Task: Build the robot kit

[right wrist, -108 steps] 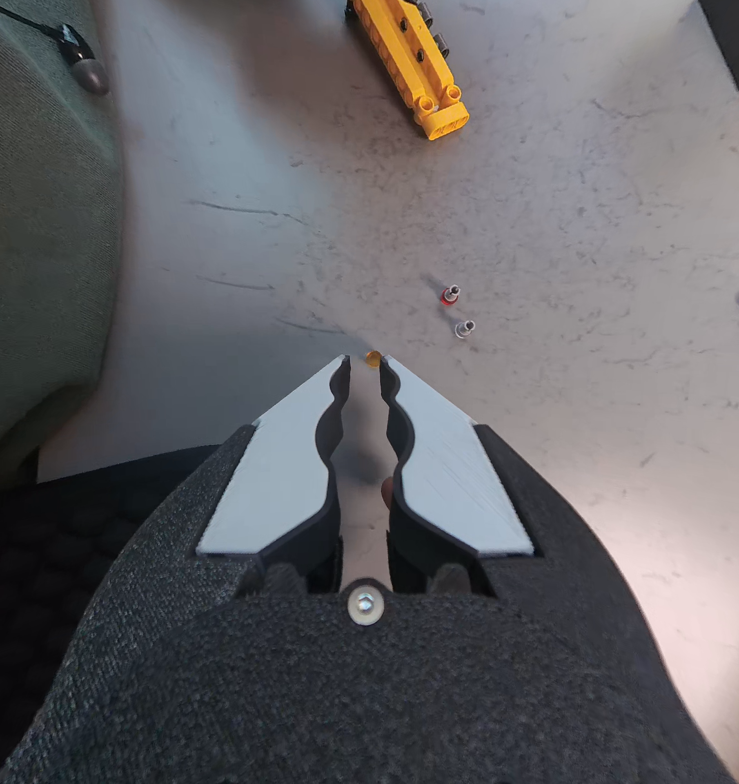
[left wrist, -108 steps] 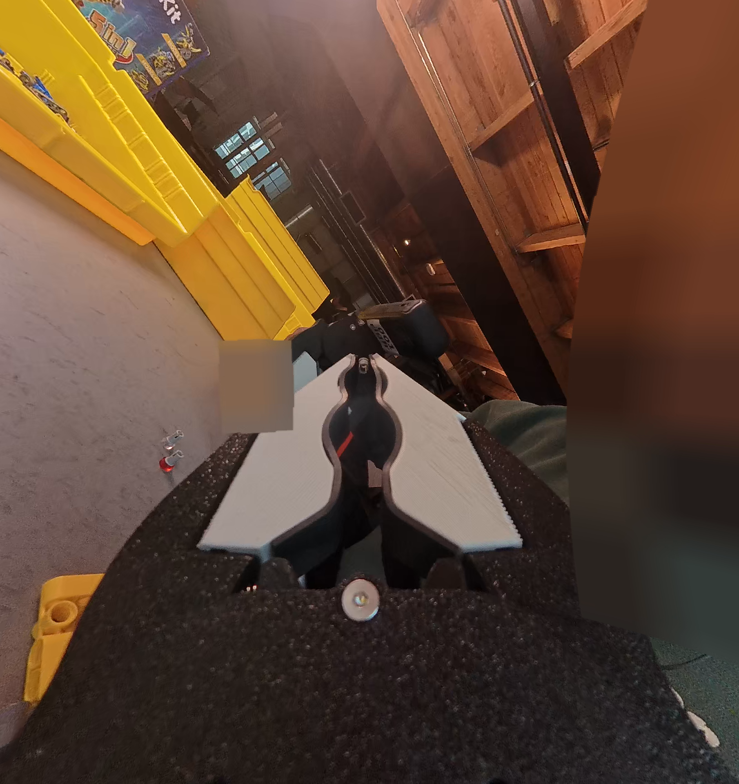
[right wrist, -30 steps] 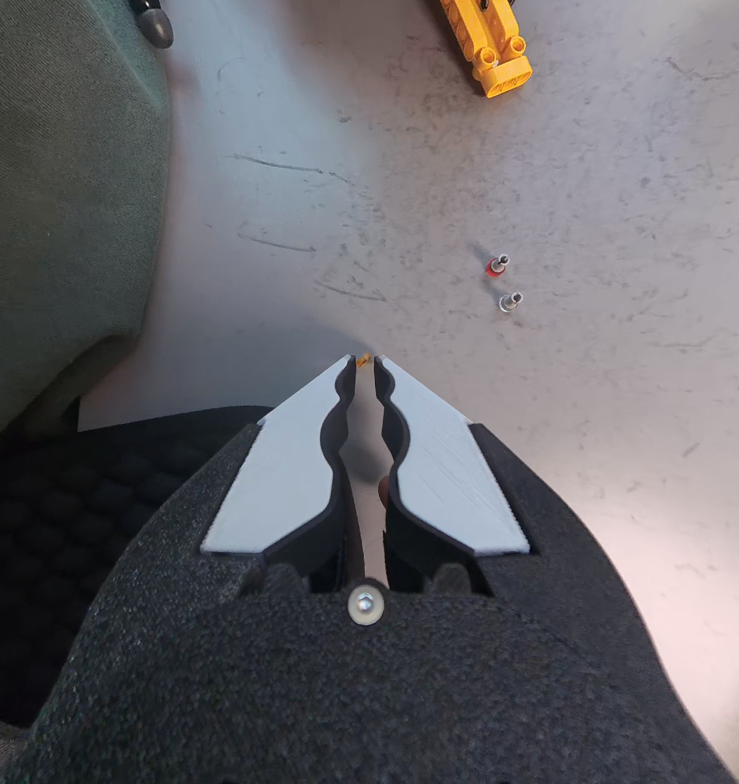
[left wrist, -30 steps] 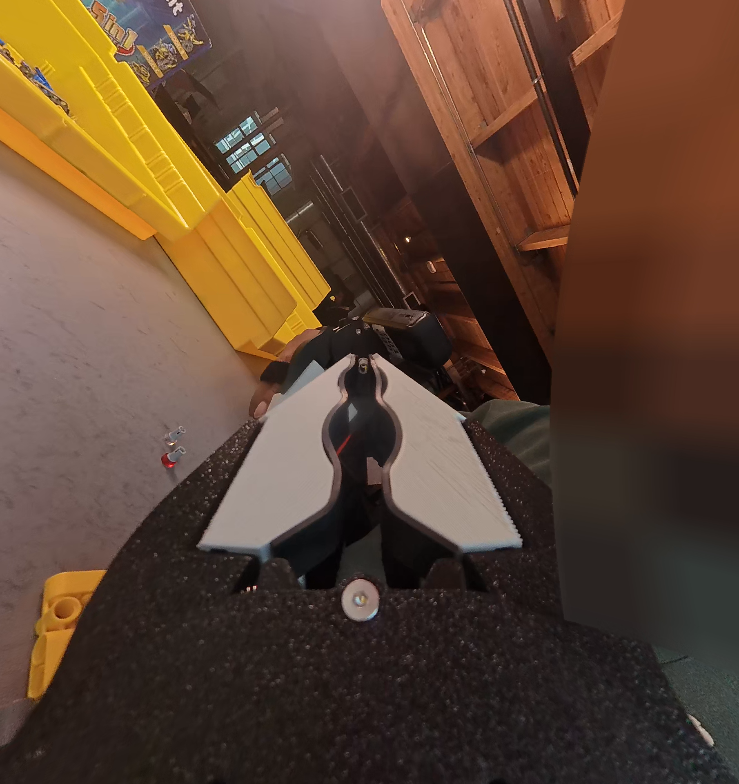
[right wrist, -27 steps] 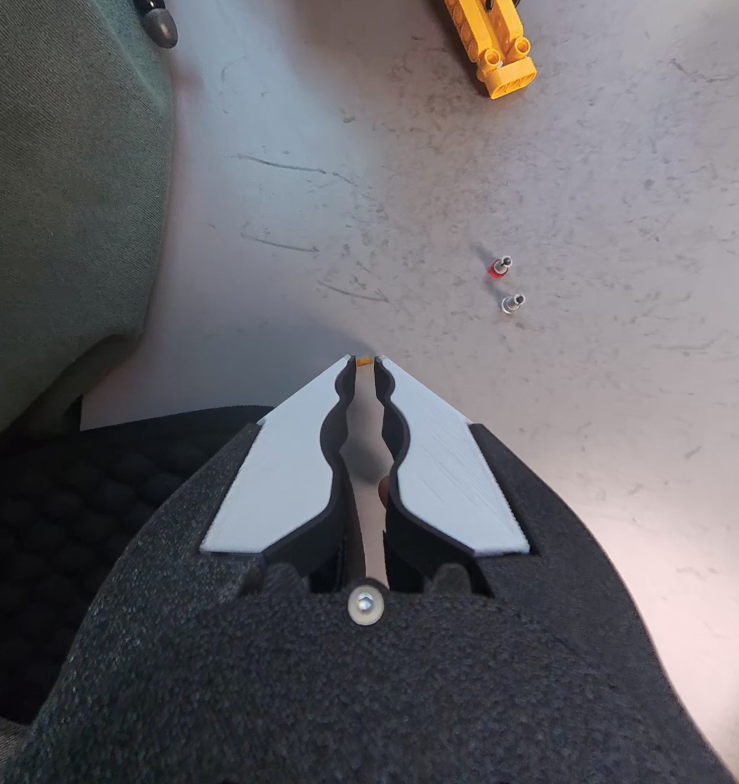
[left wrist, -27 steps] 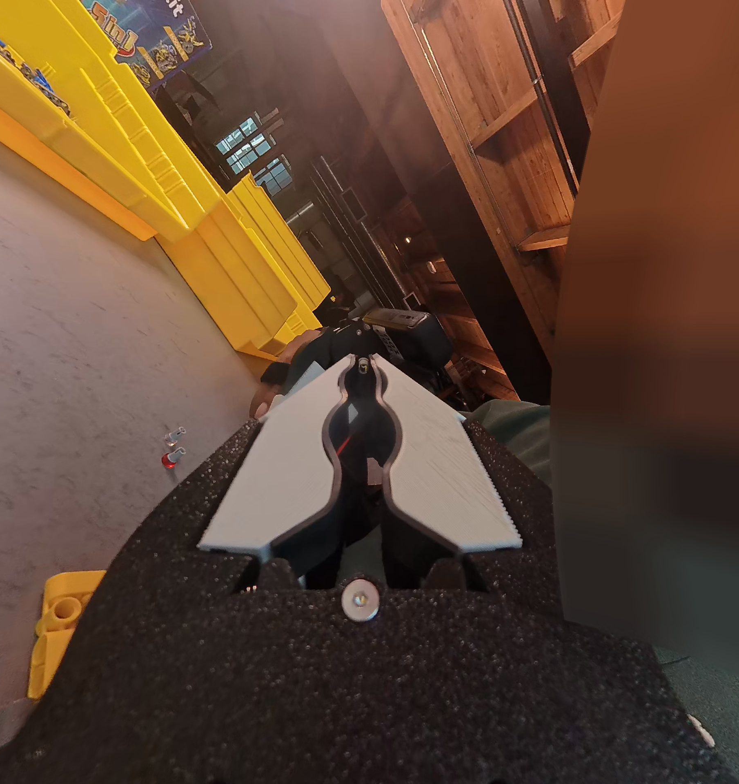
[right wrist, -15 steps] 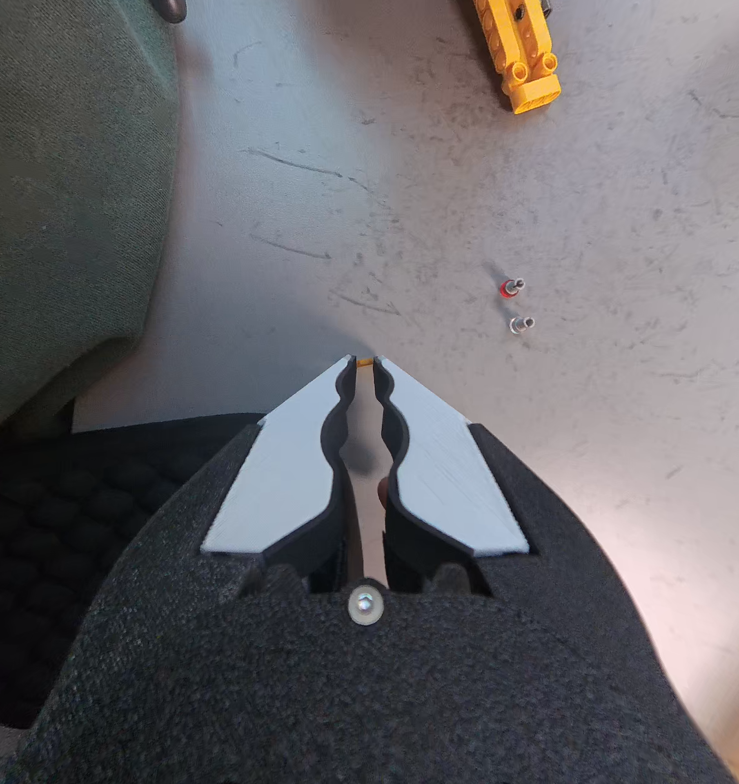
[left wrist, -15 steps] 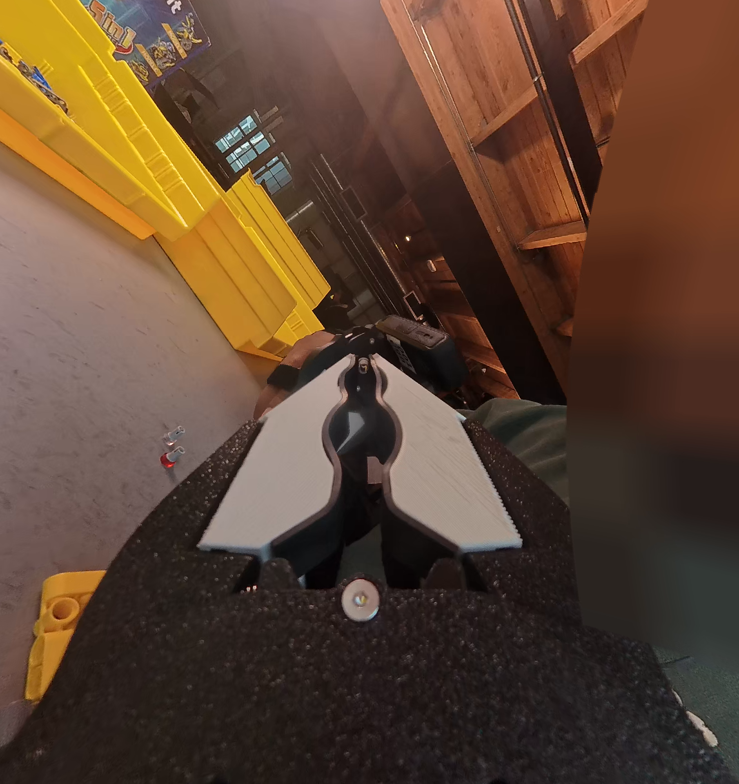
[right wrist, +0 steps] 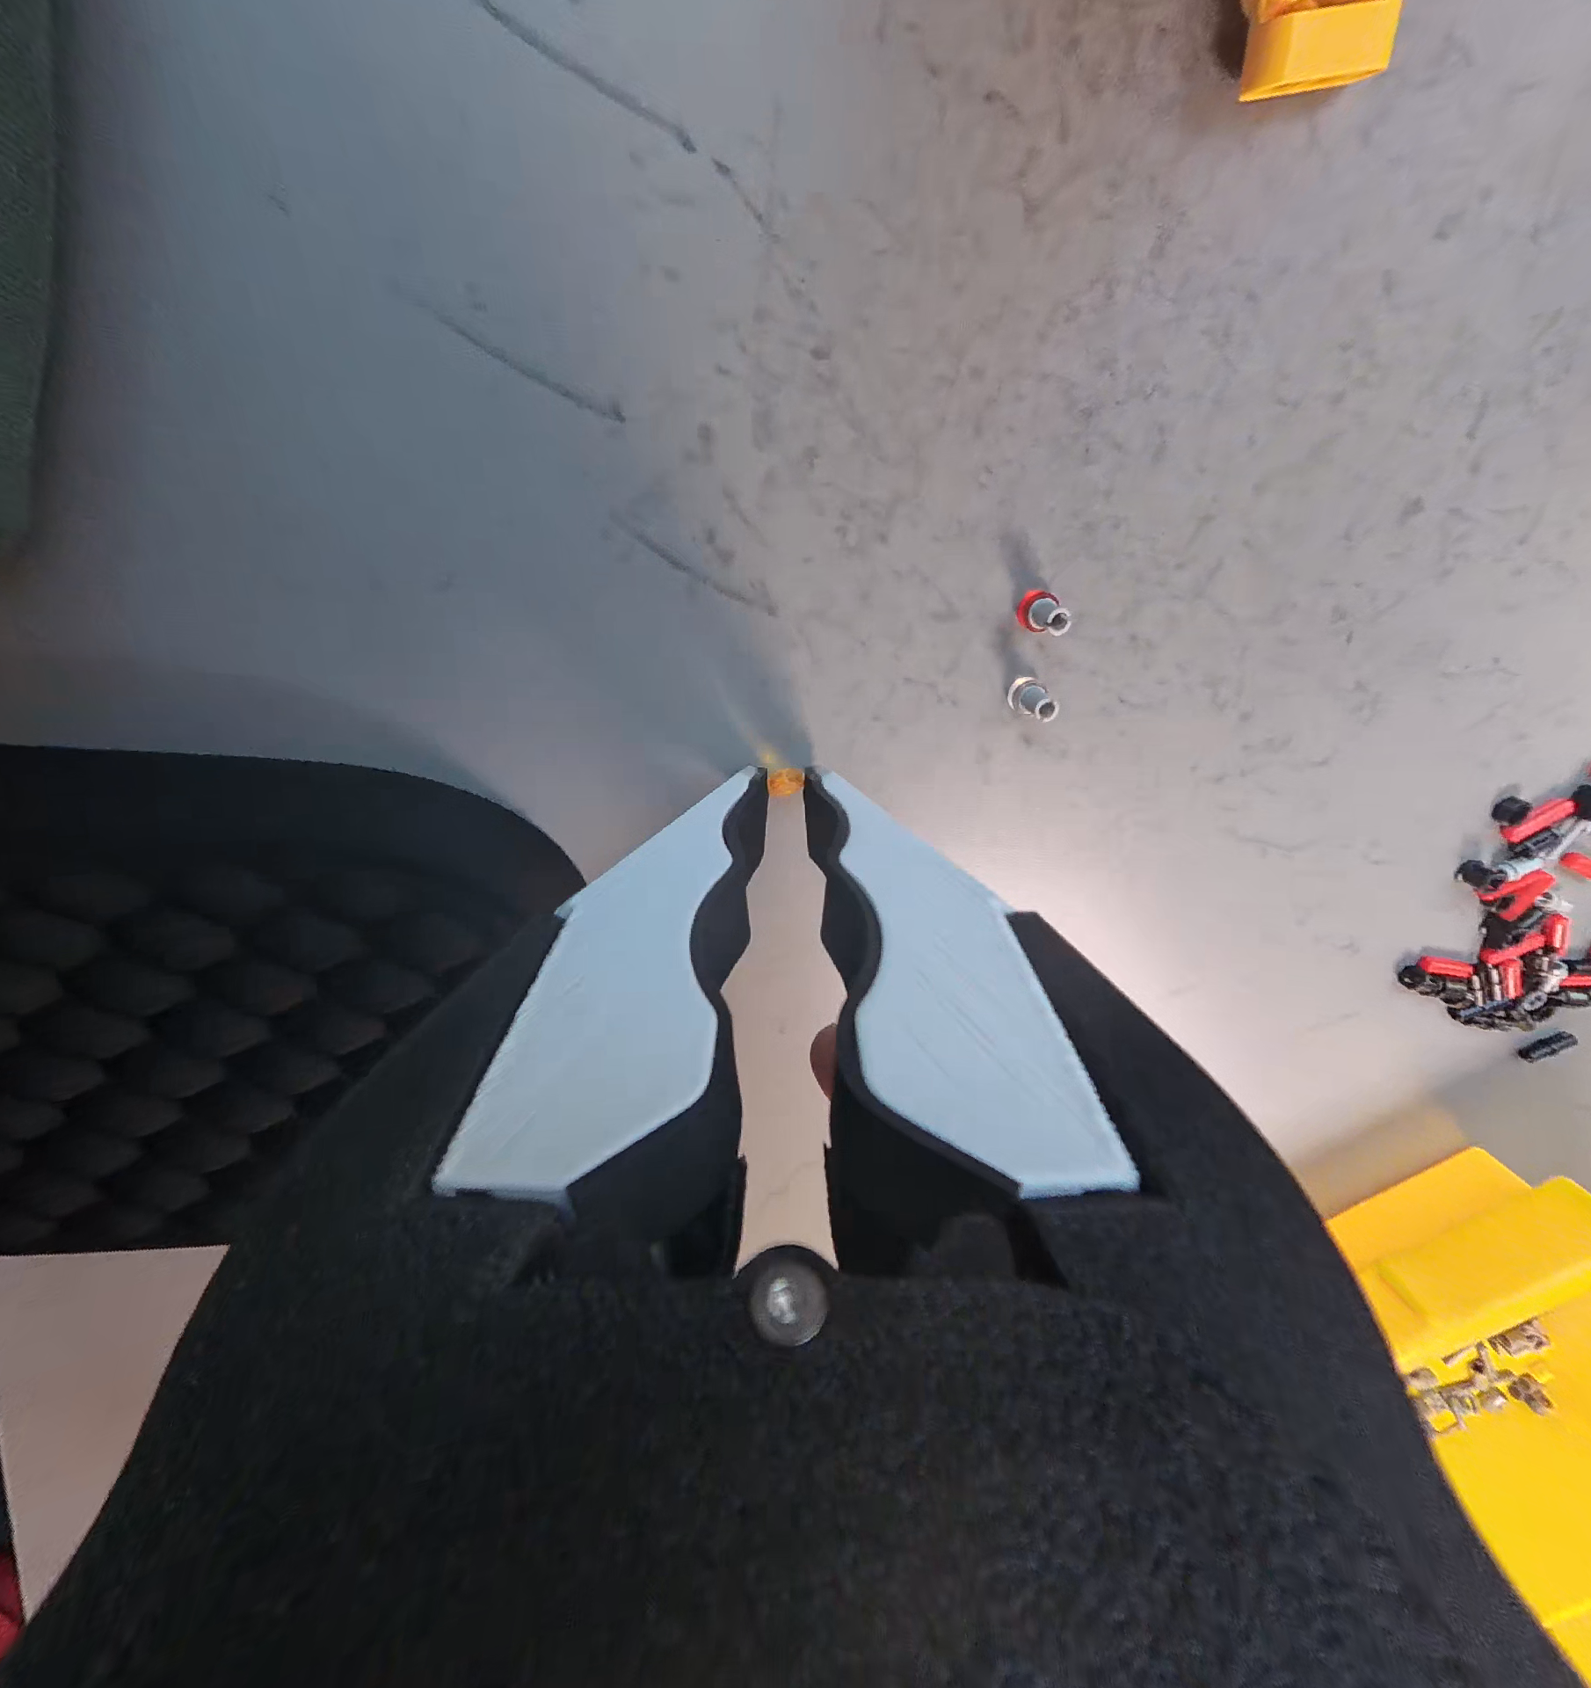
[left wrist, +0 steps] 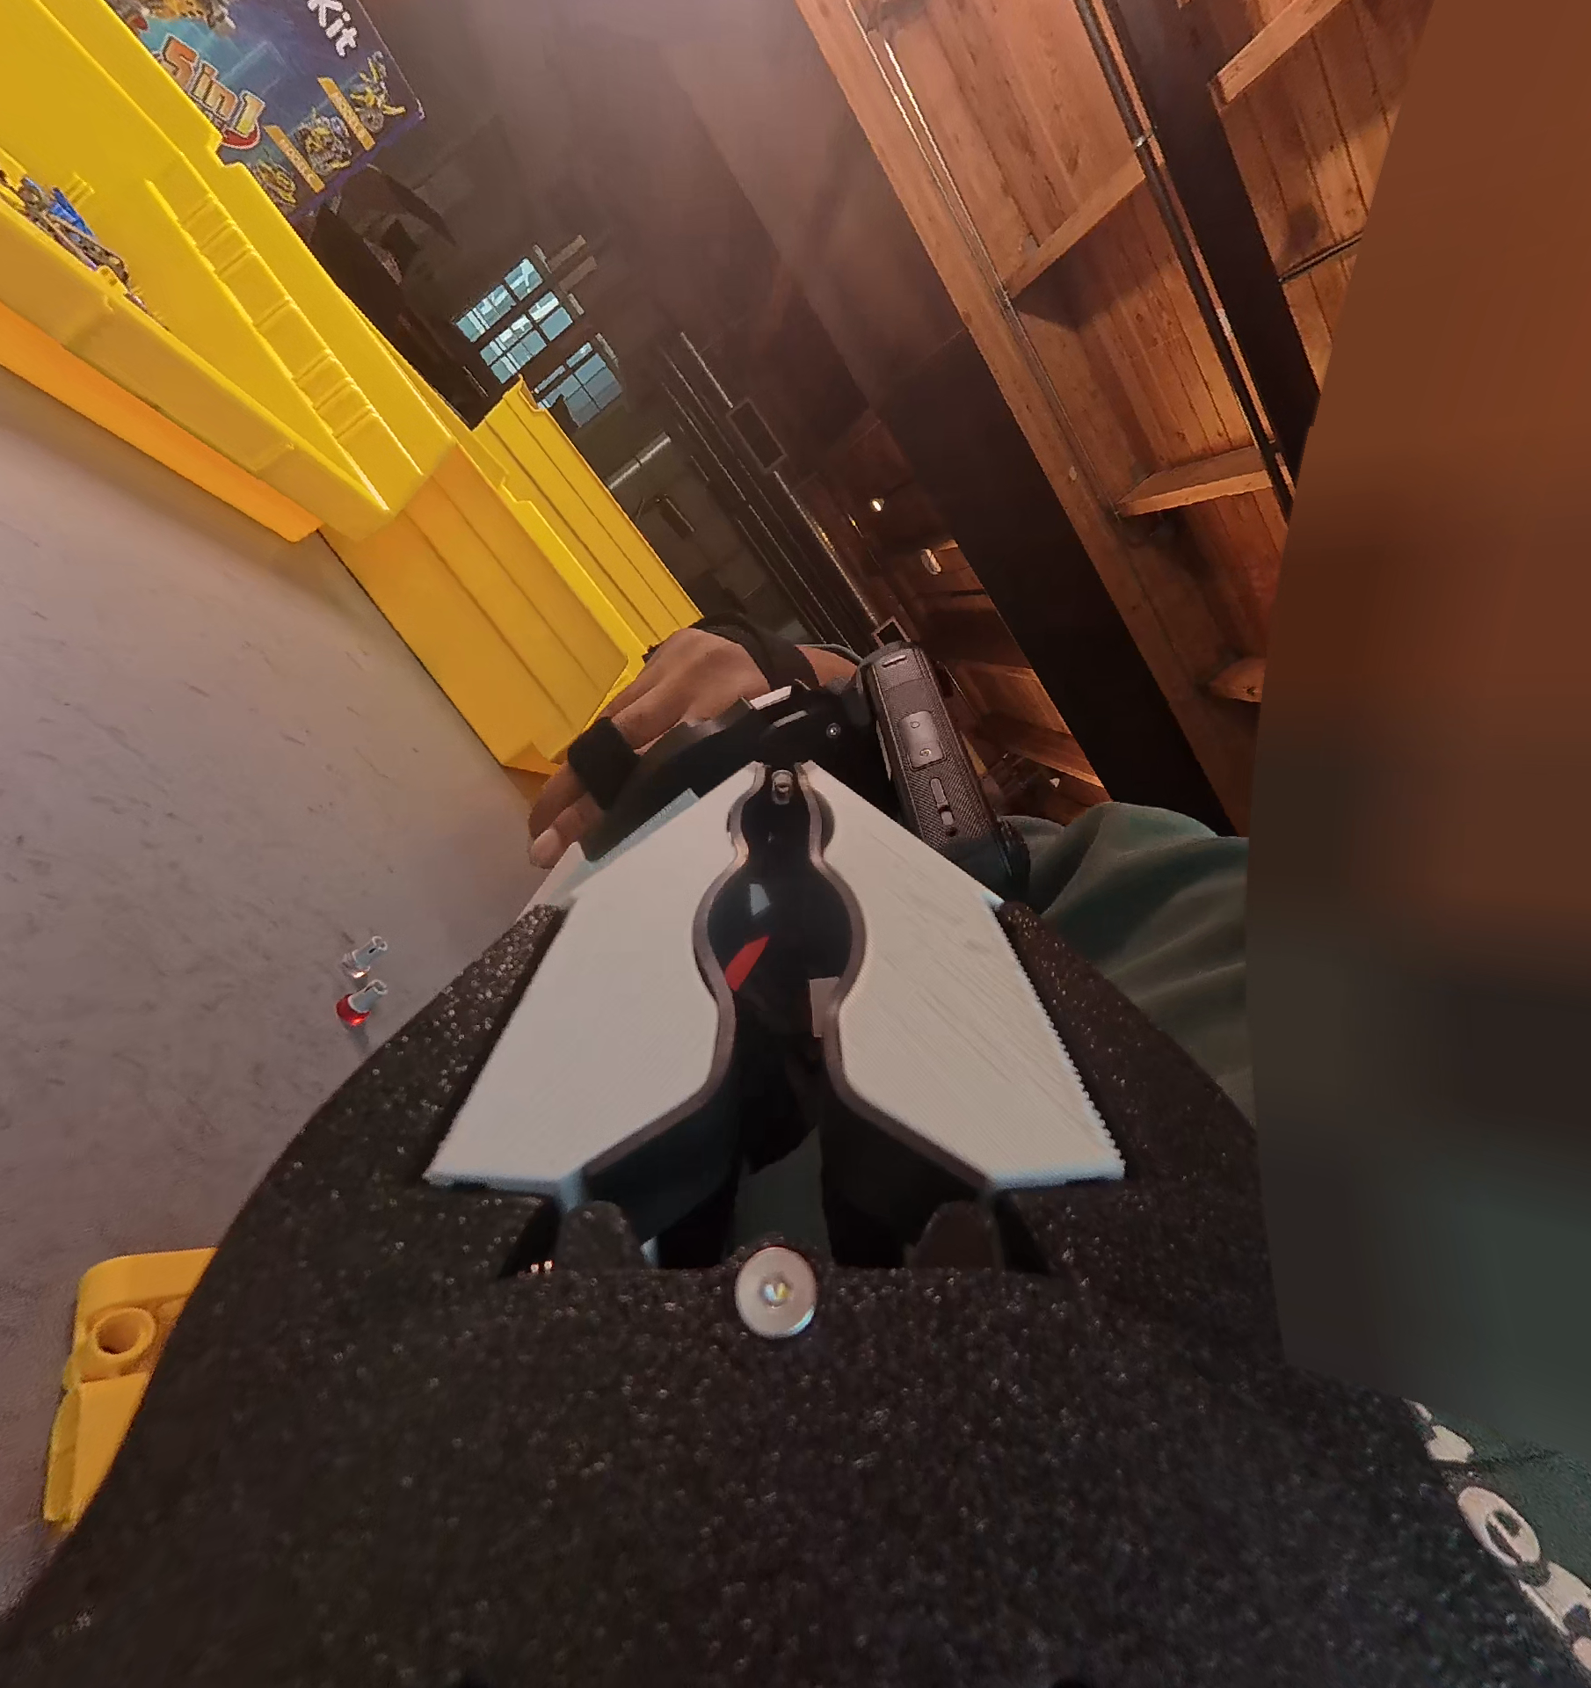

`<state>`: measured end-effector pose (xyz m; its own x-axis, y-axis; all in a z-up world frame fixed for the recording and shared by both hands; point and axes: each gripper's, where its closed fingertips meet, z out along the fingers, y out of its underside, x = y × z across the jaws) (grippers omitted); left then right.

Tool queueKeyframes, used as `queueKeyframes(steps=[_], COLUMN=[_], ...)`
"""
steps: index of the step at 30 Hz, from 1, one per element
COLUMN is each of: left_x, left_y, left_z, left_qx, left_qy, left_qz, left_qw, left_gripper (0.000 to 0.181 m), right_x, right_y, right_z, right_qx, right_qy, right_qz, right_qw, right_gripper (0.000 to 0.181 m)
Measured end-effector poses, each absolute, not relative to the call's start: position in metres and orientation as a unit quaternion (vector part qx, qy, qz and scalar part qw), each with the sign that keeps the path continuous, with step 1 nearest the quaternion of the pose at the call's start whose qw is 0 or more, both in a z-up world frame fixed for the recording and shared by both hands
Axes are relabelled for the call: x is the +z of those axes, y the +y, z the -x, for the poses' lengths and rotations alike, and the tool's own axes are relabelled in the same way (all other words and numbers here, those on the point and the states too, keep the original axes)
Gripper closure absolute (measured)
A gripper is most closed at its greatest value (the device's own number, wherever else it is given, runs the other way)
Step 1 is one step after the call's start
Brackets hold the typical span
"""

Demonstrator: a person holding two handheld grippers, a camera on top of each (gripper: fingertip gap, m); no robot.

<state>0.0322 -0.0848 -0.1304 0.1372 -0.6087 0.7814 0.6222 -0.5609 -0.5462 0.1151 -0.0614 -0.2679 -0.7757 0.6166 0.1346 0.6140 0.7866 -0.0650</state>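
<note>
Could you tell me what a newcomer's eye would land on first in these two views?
Probably the right gripper, its fingertips pinching a tiny orange piece just above the grey table, with a red pin and a grey pin lying beyond it to the right. Next, the bright yellow bins along the table's far edge in the left wrist view, where the left gripper grips a small grey part.

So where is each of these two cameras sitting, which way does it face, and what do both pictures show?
Left wrist view: on the left gripper, tilted low across the grey table toward yellow bins; its fingers pinch a small grey pin; the person's other hand shows.
Right wrist view: on the right gripper, looking down at the table; its fingers pinch a small orange piece.
Shared: the red pin and silver pin.
</note>
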Motion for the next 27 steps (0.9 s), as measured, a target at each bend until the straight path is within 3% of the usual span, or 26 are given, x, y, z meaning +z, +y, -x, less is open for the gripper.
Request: queueKeyframes(steps=[16, 27], left_x=[-0.127, -0.136], left_y=[-0.090, -0.085], left_z=[-0.038, -0.038], left_qx=[-0.656, -0.649], left_qy=[0.012, 0.003], left_qz=[0.592, 0.604], left_qw=[0.468, 0.462], left_gripper=[0.178, 0.178], right_x=[-0.265, -0.269], right_y=[-0.061, -0.066], right_z=[-0.115, -0.114], right_qx=[0.143, 0.149], right_qy=[-0.884, -0.896], right_qz=[0.435, 0.415], right_qw=[0.090, 0.051], right_gripper=[0.169, 0.172])
